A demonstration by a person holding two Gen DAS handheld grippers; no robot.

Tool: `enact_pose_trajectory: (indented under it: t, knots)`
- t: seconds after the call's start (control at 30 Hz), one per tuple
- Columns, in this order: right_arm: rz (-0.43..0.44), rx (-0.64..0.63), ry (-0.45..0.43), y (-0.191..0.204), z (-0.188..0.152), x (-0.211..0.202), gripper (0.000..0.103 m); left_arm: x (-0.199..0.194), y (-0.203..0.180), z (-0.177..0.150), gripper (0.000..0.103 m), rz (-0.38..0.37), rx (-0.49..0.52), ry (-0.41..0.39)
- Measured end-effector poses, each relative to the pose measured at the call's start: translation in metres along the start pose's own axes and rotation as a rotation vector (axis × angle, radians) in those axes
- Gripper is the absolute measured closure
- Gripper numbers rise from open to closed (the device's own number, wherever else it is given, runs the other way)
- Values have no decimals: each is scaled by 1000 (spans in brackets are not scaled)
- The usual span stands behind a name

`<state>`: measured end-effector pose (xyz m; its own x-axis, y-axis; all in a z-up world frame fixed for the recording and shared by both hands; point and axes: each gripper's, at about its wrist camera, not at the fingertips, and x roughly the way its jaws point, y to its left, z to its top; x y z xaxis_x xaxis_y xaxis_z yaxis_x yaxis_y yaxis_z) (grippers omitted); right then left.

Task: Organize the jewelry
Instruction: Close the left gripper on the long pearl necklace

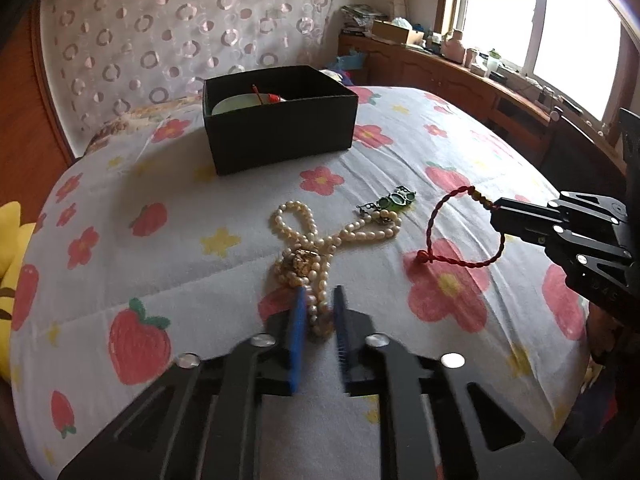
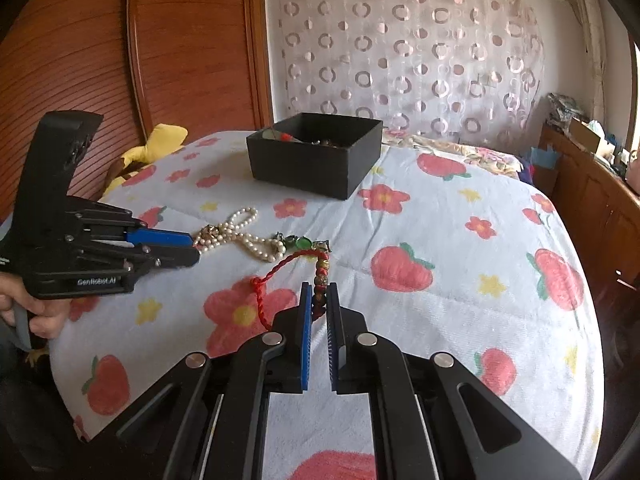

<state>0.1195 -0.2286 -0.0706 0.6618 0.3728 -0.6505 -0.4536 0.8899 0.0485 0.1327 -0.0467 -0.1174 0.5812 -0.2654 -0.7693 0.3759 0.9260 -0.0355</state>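
Both our grippers are on jewelry, on the bed.

Left gripper (image 1: 319,300): jaws narrowed around the near end of the pearl necklace (image 1: 316,240), strands bunched between the blue pads (image 1: 297,320). Pads look to be touching the pearls on both sides, but we can't confirm a firm clamp from the left wrist view. In the right wrist view the left gripper (image 2: 194,246) sits low at the necklace's (image 2: 240,232) left end, fingertips right at the gold clasp piece (image 2: 208,234). The rest of the necklace lies looped on the quilt (image 1: 180,240), with the same gold piece (image 1: 304,258) in the middle of the tangle.

Right gripper (image 2: 319,300): nearly closed on the beaded section (image 2: 322,276) of the red cord bracelet (image 2: 280,268). Beads run up between the pads; the cord loop hangs out to the left. From the left wrist view the right gripper (image 1: 496,210) holds the bracelet (image 1: 452,232) by its bead end, loop lifted clear of the quilt at the top, red knot (image 1: 422,256) low near the fabric; contact there unclear.

Green stone bracelet (image 1: 394,200) lies on the quilt just beyond the pearls, touching their far end.

Black box (image 1: 280,128) is further back on the bed, well apart from both grippers, open top. Inside it: a pale green bangle (image 1: 236,104) and something red (image 1: 272,98). Right wrist view shows the box (image 2: 316,156) with more dark small pieces inside, too small to identify.

A yellow plush (image 2: 160,140) sits at the bed edge by the wooden headboard (image 2: 80,60).
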Motion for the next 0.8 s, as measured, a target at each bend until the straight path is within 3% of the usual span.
enact_pose_trajectory:
  t: [0.07, 0.1, 0.53, 0.8]
  knots:
    - [1, 4, -2, -1, 0, 0, 95, -1, 1, 0, 95, -7, -3, -5]
    - [3, 5, -1, -1, 0, 0, 95, -3, 2, -1, 103, 1, -7, -18]
    - [3, 1, -4, -2, 1, -2, 95, -39, 11, 17, 103, 22, -26, -137]
    - [4, 3, -5, -1, 1, -2, 95, -12, 10, 5, 101, 6, -44, -15]
